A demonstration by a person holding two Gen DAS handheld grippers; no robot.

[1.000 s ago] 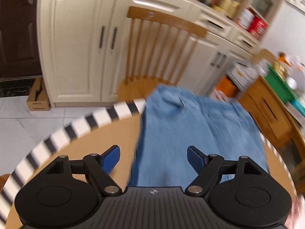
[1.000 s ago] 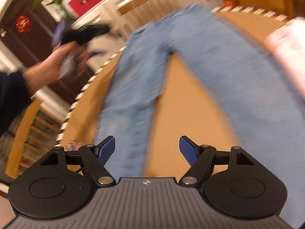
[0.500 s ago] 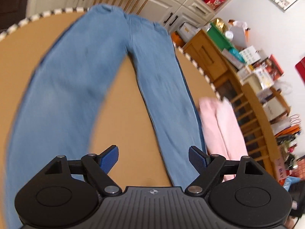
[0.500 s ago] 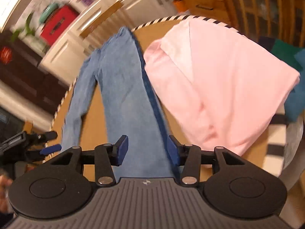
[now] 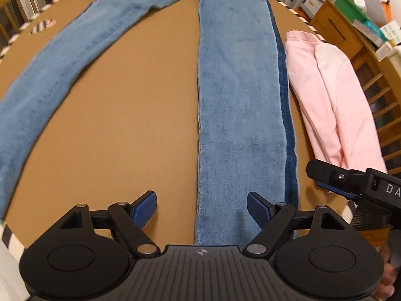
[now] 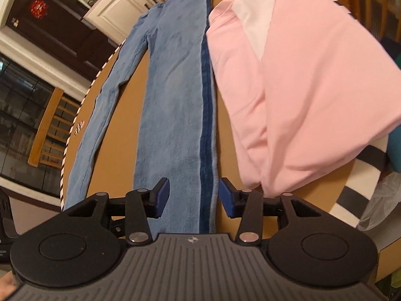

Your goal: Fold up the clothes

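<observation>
Light blue jeans (image 5: 238,87) lie flat on the round brown table (image 5: 125,125), legs spread apart in a V. My left gripper (image 5: 201,198) hovers open over the hem end of the right-hand leg, whose inner edge runs between its fingers. My right gripper (image 6: 194,193) hangs over the same leg's outer edge with its dark blue stripe (image 6: 206,125). Its jaws are closing and stand about half apart, with denim between them but not pinched. In the left wrist view the right gripper (image 5: 333,180) shows just right of that leg. A folded pink garment (image 6: 313,87) lies beside the jeans (image 6: 173,100).
The table's black-and-white striped rim (image 6: 351,200) runs close on the right, with a teal cloth (image 6: 394,150) and a plastic bag (image 6: 381,200) beyond it. Wooden chairs (image 6: 47,125) and a wooden cabinet (image 5: 333,27) ring the table. A small checkered marker (image 5: 41,25) lies far left.
The left gripper swept from the waistband end down to the hem of the right-hand leg. The right gripper crossed from the other leg to this leg's striped edge, and its jaws narrowed.
</observation>
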